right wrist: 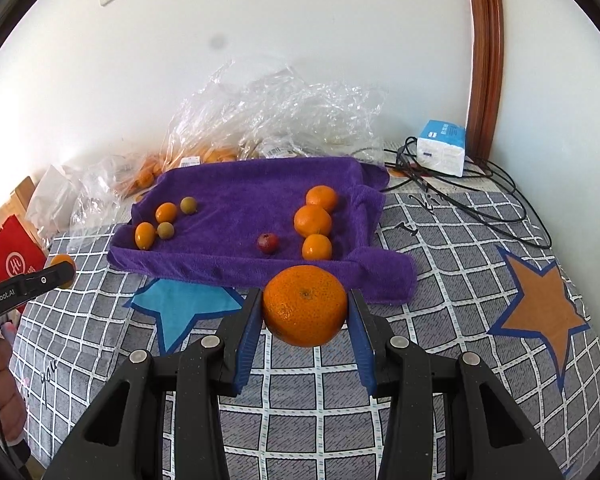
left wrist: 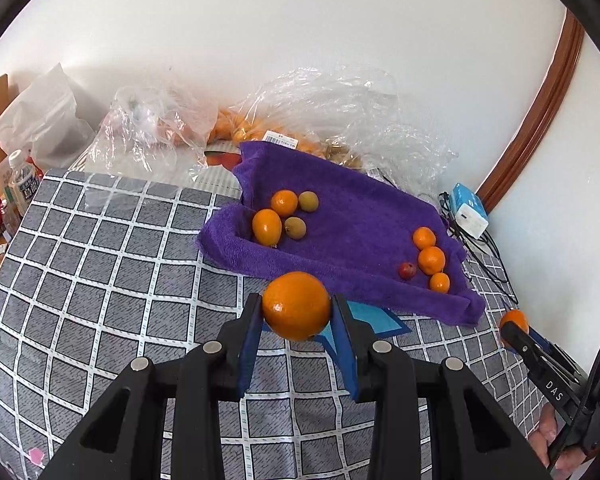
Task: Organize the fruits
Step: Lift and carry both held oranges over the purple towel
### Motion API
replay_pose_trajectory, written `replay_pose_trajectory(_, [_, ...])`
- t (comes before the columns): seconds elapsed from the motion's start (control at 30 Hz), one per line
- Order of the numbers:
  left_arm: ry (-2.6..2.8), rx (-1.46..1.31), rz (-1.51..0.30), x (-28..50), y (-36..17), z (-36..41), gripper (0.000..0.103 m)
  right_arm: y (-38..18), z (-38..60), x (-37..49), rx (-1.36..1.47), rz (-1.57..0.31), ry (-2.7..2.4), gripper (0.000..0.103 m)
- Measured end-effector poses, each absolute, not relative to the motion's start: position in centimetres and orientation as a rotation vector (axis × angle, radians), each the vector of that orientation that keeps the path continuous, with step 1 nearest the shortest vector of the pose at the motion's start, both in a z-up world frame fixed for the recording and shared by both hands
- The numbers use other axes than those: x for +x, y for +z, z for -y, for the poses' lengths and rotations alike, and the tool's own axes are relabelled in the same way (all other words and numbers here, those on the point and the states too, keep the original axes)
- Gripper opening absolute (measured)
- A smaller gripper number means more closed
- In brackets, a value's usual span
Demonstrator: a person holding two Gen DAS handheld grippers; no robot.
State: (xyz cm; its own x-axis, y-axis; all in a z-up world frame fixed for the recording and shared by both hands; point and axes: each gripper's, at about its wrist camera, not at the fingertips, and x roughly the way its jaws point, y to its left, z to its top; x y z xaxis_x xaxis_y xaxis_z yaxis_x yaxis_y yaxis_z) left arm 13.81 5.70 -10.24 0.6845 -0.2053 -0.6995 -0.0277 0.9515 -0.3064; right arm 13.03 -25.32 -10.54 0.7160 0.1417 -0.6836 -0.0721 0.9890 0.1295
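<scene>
Surface: checked grey cloth [right wrist: 440, 280] covered the desk by a white wall, with a purple towel [left wrist: 340, 208] spread on it.
Left gripper [left wrist: 296, 312]: jaws were closed on a small orange [left wrist: 296, 306], held clear of the cloth.
Right gripper [right wrist: 305, 312]: jaws clamped a flatter mandarin [right wrist: 305, 306], also aloft, just short of the towel's near edge.
Towel groups: kumquats and green fruits [right wrist: 162, 222] sat left; mandarins [right wrist: 314, 222] right; a red fruit [right wrist: 268, 242] between.
Advice: each fruit should probably go beside its like, lowered gently before release so nothing rolls.
</scene>
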Motion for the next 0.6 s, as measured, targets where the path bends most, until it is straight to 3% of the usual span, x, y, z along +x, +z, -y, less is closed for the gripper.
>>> replay_pose_trajectory(0.6, [-0.101, -0.303, -0.803, 16.2, -8.9, -5.8, 0.033, -9.1, 25.6, 15.6, 0.105, -0.747, 0.112, 0.042])
